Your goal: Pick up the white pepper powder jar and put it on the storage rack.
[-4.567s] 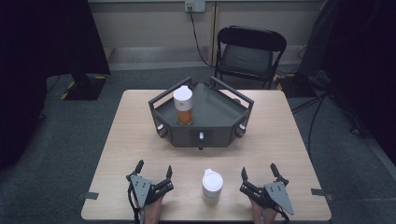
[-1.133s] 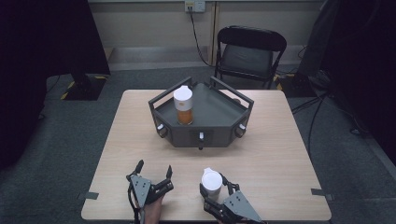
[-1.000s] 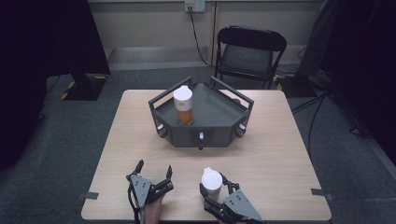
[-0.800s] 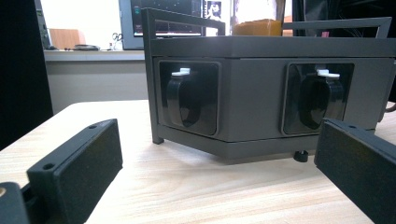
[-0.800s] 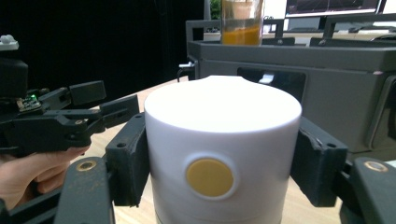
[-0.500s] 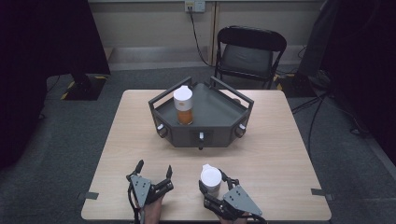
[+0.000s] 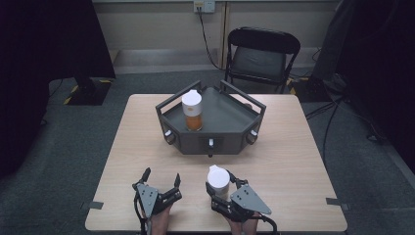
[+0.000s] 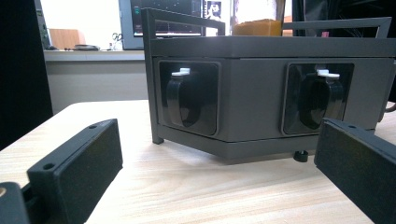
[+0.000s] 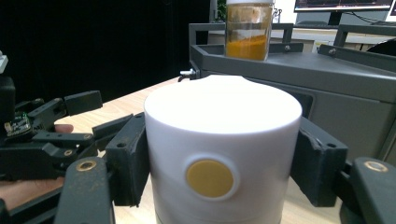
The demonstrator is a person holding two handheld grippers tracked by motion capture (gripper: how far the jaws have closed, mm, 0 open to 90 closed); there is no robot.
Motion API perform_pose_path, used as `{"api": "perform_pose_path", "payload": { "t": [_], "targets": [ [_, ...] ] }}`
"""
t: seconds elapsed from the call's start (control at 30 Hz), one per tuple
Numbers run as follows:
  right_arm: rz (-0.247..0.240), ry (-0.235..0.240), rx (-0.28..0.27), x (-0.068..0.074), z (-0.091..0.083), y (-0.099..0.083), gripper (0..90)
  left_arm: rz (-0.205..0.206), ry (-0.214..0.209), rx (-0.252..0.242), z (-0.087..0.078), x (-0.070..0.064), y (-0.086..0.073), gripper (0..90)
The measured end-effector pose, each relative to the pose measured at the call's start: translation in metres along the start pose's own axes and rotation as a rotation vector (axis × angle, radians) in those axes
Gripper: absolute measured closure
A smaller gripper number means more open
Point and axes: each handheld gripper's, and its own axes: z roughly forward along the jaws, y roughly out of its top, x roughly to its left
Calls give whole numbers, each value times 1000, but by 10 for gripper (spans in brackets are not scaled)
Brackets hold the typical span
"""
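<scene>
Fingers of the right gripper (image 7: 221,184) sat either side of the white jar (image 9: 222,154), pressed to its walls, jar standing on the table (image 7: 303,166). Left gripper (image 7: 160,179) rested beside it, fingers spread wide with nothing between them. Ahead of both stood the grey tray (image 7: 230,128), an orange-filled jar (image 7: 192,110) on it.
</scene>
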Motion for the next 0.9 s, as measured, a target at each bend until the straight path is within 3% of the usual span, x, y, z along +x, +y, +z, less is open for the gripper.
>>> {"api": "perform_pose_path", "payload": {
  "t": [0.6,0.9],
  "targets": [
    [-8,11,-20,-9,9,30,305,0,-1,0,0,0,0,1],
    [-38,2,-51,-9,15,48,305,0,-2,1,0,0,0,1]
  ]
}}
